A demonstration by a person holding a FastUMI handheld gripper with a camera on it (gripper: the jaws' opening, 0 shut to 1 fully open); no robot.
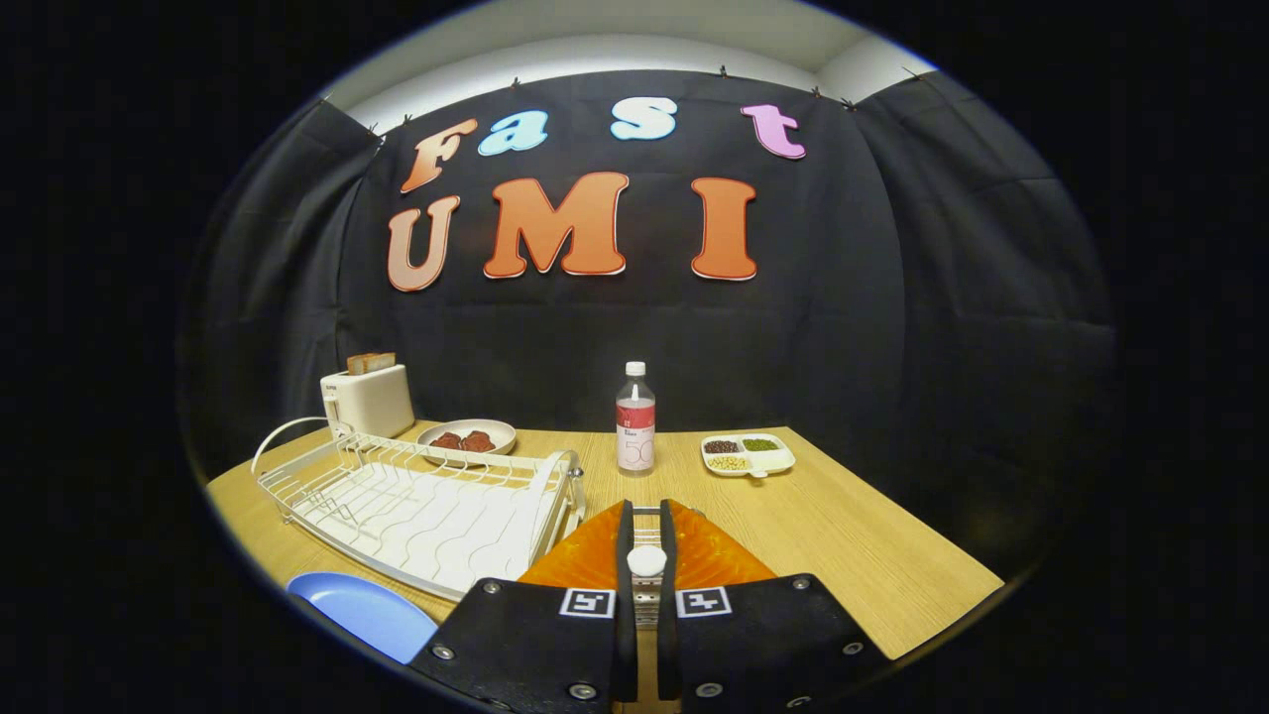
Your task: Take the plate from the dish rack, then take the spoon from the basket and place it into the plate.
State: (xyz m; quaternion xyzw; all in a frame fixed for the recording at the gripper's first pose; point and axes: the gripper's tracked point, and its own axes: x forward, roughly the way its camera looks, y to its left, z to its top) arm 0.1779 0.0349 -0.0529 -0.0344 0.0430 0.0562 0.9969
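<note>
With the gripper (646, 555) clamped on the spoon (646, 563) above the basket (595, 560), lift straight, then swing toward seven o'clock to the plate (362, 610).

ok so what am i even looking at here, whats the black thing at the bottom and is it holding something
The camera rides on a hand-held two-finger gripper and looks forward along its fingers; those are the black parts at the bottom. The fingers stand close together with a white-handled spoon between them, so it looks shut on that. Right under them is an orange ribbed basket. All this sits on a light wooden table. Beside the basket is a white wire dish rack, and nearer than it a blue round plate, already out of the rack. Beyond the fingers stand a clear plastic bottle, a white divided dish of beans, a plate of reddish food and a cream toaster.
</note>
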